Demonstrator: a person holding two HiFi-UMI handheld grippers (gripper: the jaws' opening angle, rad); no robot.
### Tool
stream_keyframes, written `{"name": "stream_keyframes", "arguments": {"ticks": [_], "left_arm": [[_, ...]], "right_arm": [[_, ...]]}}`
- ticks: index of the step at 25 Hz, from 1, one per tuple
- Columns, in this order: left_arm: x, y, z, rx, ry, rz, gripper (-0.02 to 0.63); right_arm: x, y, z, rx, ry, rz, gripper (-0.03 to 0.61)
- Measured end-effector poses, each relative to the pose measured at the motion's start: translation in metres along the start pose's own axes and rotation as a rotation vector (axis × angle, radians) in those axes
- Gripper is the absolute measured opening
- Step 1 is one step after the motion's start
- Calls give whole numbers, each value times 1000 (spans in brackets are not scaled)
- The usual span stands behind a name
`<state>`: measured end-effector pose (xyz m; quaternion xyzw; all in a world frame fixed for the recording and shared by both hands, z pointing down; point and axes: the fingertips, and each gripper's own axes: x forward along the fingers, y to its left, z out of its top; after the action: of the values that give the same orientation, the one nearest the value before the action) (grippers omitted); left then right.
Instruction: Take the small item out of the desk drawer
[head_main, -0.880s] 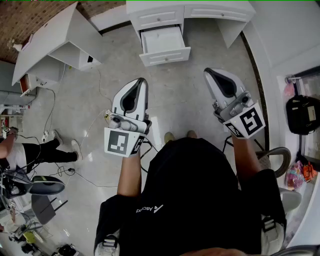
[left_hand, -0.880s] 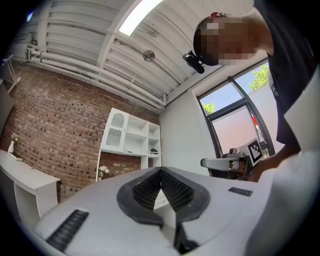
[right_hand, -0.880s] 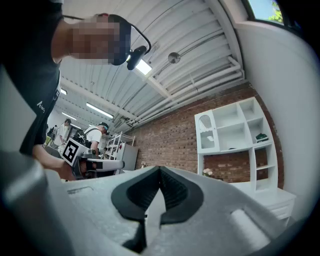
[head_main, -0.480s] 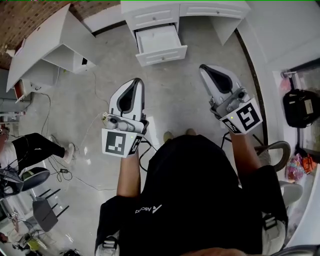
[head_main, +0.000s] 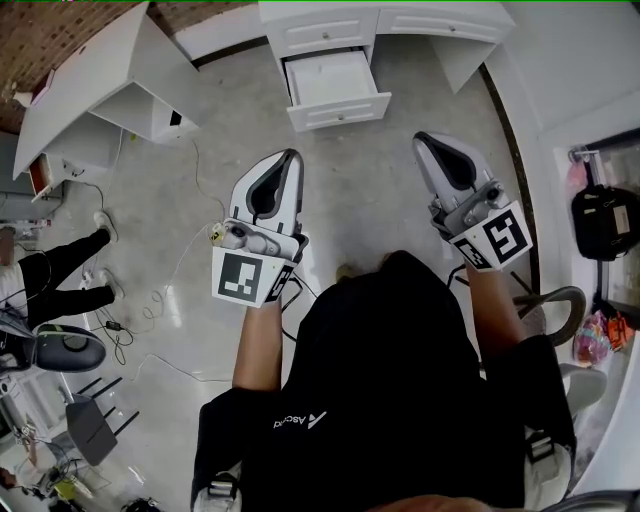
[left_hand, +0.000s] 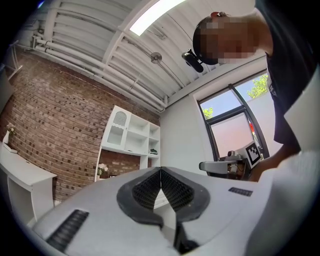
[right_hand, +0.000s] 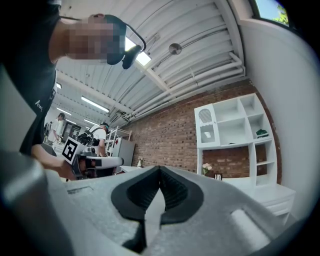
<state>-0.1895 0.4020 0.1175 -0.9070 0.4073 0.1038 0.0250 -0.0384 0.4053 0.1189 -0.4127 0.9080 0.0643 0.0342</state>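
The white desk (head_main: 400, 20) stands at the top of the head view with one drawer (head_main: 335, 90) pulled open. The drawer's inside looks plain white and I can make out no small item in it. My left gripper (head_main: 290, 156) is held up over the floor well short of the drawer, jaws shut and empty. My right gripper (head_main: 422, 138) is level with it to the right, also shut with nothing held. In the left gripper view the left gripper (left_hand: 161, 170) points at the ceiling and a brick wall. The right gripper (right_hand: 160, 169) points likewise in its own view.
A white shelf unit (head_main: 100, 90) stands at the left. Cables (head_main: 190, 240) trail over the floor. Another person's legs (head_main: 55, 270) and a chair (head_main: 60, 350) are at the far left. A black bag (head_main: 605, 225) and a chair (head_main: 550, 305) sit at the right.
Both grippers keep their pose, shut and empty. The head view has shifted slightly. The person at the far left has walked on.
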Motion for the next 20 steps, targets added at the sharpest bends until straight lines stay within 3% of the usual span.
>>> {"name": "stream_keyframes", "arguments": {"ticks": [9,20], "left_arm": [[35,52,-28,-4,69,50,103],[159,138,-129,22,216,181,170]], "right_arm": [[46,-21,-24,13,23,29,2],[138,-142,-99,17,52,98,2]]}}
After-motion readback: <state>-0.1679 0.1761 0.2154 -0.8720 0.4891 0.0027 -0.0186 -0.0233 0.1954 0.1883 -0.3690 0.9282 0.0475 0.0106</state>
